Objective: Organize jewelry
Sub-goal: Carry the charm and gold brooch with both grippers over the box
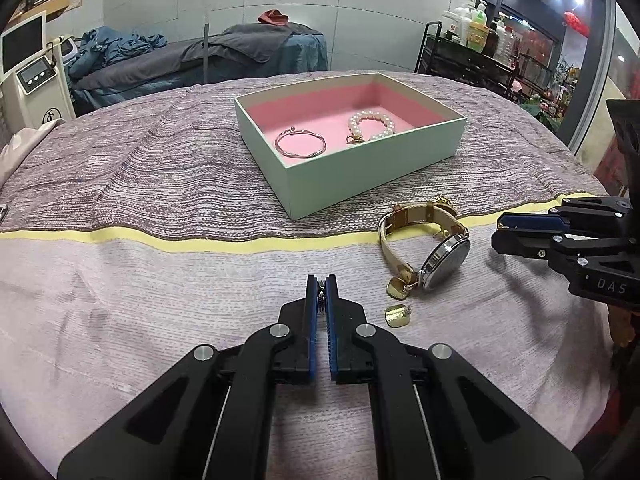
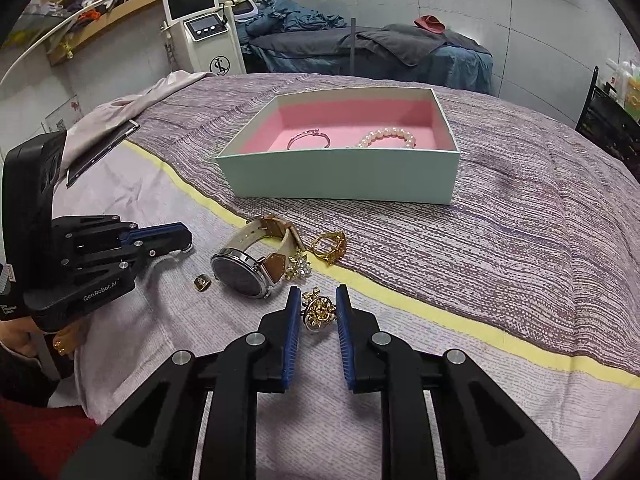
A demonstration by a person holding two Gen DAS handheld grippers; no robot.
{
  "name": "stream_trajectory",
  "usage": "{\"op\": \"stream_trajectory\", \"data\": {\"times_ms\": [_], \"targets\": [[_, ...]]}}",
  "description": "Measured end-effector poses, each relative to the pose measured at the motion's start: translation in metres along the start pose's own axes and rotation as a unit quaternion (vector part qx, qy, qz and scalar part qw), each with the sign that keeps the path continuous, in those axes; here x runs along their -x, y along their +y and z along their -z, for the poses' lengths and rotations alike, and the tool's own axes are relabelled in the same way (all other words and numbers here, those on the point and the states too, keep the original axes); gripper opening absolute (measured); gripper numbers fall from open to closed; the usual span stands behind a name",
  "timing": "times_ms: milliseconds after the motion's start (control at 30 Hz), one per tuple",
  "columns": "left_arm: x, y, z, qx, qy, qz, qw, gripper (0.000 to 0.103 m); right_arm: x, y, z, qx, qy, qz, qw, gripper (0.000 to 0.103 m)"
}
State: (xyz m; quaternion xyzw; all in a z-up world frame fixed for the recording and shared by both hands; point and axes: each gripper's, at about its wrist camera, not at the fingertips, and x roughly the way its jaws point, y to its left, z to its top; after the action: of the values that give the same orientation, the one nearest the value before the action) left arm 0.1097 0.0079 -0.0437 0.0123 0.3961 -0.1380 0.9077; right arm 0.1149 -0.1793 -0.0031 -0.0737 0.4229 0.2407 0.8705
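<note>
A mint box [image 1: 360, 168] with pink lining holds a silver bangle [image 1: 300, 143] and a pearl bracelet [image 1: 370, 125]; the box also shows in the right wrist view [image 2: 340, 176]. A watch [image 1: 434, 254] with a beige strap lies on the cloth, with gold earrings [image 1: 398, 315] beside it. My left gripper [image 1: 321, 294] is shut on a small silver piece. My right gripper [image 2: 318, 306] is open around a gold ornament [image 2: 318, 312] lying on the cloth. A gold ring [image 2: 330, 246] and a crystal piece [image 2: 300, 268] lie by the watch [image 2: 244, 268].
The cloth has a yellow stripe [image 1: 200, 244] across it. A tablet [image 2: 100, 152] lies at the left edge. A massage bed [image 1: 224, 56], a white machine [image 2: 204, 28] and a shelf of bottles [image 1: 480, 36] stand beyond the table.
</note>
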Motion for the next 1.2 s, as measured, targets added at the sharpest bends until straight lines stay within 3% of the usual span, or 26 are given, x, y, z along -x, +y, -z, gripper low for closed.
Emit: {"op": "stream_trajectory", "data": {"times_ms": [567, 1000, 1200], "targets": [[0.025, -0.008, -0.024, -0.018, -0.038, 0.013, 0.9990, 0.004, 0.018, 0.022, -0.024, 0.014, -0.044, -0.001, 0.999, 0.017], [0.030, 0.020, -0.086, -0.006, -0.069, 0.032, 0.9971, 0.004, 0.017, 0.004, -0.075, -0.013, -0.073, 0.015, 0.997, 0.017], [-0.003, 0.012, -0.116, -0.022, -0.046, 0.028, 0.9983, 0.004, -0.009, -0.007, -0.101, -0.014, -0.058, 0.030, 0.998, 0.017]]}}
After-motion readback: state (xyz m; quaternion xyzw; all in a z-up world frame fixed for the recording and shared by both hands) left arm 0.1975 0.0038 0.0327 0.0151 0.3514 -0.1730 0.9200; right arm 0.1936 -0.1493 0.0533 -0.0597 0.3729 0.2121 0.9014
